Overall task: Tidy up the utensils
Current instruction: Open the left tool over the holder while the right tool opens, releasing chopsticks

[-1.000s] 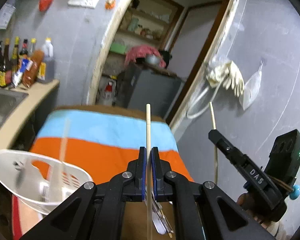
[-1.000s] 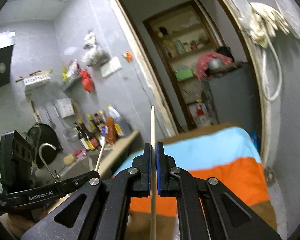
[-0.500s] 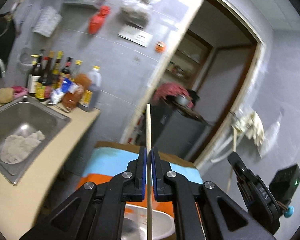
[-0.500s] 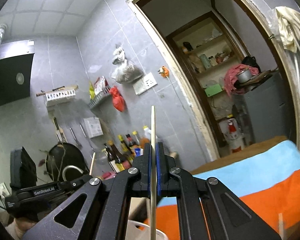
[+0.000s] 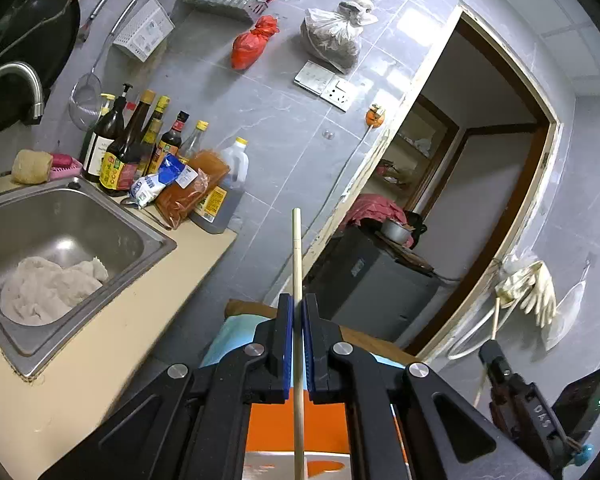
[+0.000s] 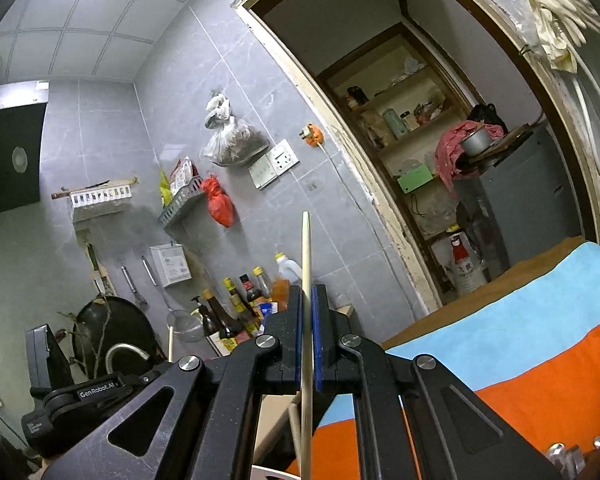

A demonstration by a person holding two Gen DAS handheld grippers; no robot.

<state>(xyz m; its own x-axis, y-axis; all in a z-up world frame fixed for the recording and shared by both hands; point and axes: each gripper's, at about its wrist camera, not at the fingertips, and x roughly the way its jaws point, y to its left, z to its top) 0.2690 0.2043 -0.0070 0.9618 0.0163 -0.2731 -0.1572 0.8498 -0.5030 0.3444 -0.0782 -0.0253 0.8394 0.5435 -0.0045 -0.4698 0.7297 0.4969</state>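
Both claws clamped, 1 chopstick each: left claw [image 5: 296, 344] chopstick [image 5: 297, 264], right claw [image 6: 308, 340] chopstick [image 6: 306, 264]. Sticks run along the fingers. White basket rim [image 6: 274, 472] directly below right claw, nearer.

Beige counter [image 5: 112, 344] carrying steel sink [image 5: 148, 240] w/ cloth [image 5: 48, 288] lying inside; bottles [image 5: 140, 148], packets crowding back edge. Striped cloth [image 6: 520, 344] covering table, prob. metal utensils [image 6: 568, 454] lying there.

A brushed steel sink [image 5: 100, 216], glossy grey wall tiles [image 5: 284, 120], a pale wooden chopstick [image 5: 297, 256] and matt black plastic gripper arms are seen.
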